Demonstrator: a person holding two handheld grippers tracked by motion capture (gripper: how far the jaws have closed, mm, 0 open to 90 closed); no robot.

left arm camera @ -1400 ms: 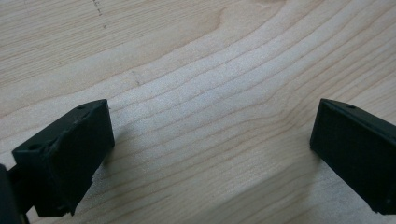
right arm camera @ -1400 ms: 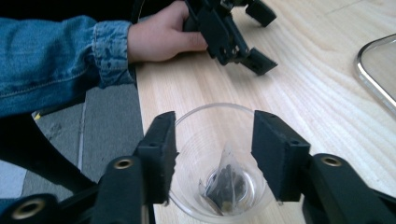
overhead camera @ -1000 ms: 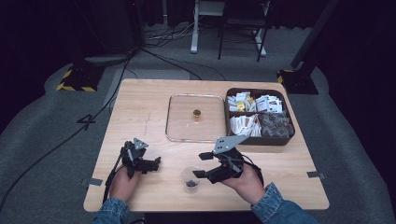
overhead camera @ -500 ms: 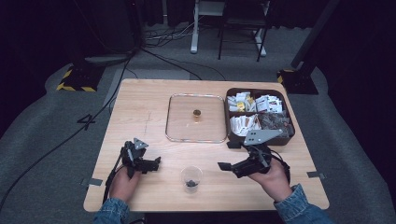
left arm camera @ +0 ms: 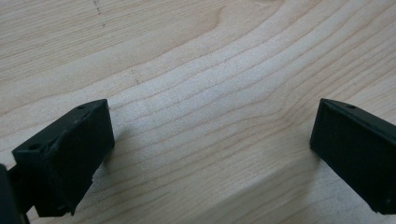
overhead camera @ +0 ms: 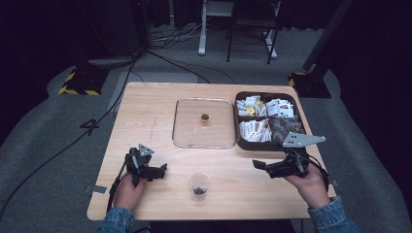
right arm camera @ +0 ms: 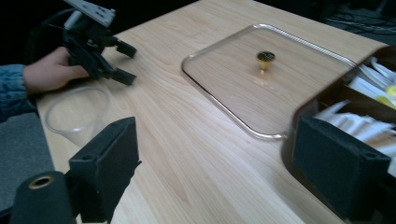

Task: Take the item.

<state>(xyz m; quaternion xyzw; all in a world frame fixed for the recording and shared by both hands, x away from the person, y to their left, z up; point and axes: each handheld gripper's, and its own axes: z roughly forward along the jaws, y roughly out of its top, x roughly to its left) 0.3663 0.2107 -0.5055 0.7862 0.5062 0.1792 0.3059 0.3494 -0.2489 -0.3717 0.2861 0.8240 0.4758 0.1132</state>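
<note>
High view: wooden bench [overhead camera: 145, 111] with a clear plastic cup [overhead camera: 199, 186] standing near the front edge, roughly midway between the 2 grippers, dark bits at its bottom. Left gripper [overhead camera: 163, 170] rests low on the bench at front left, held in the left hand [overhead camera: 127, 191], its fingers pointing toward the cup and set apart with nothing between them. Right gripper [overhead camera: 258, 165] is held by the right hand [overhead camera: 307, 184] at front right, well apart from the cup, just in front of the brown compartment box [overhead camera: 238, 127]. Its fingers point left toward the cup; they have just been opening and now stand wide, holding nothing. A clear flat lid [overhead camera: 184, 121] with a small gold knob [overhead camera: 204, 117] lies flat on the bench left of the box, touching or nearly touching it. The box holds white packets [overhead camera: 255, 128] in several compartments.

Left gripper view: the 2 black fingers [left arm camera: 65, 158] stand wide over bare wood grain, nothing between them.

Right gripper view: fingers [right arm camera: 107, 163] wide, empty. Cup [right arm camera: 77, 114] sits upright just beyond the left finger. Left gripper [right arm camera: 125, 63] lies farther off past the cup. Lid [right arm camera: 224, 79] and knob [right arm camera: 265, 58] at centre, box [right arm camera: 322, 100] at right, its corner behind the right finger
</note>
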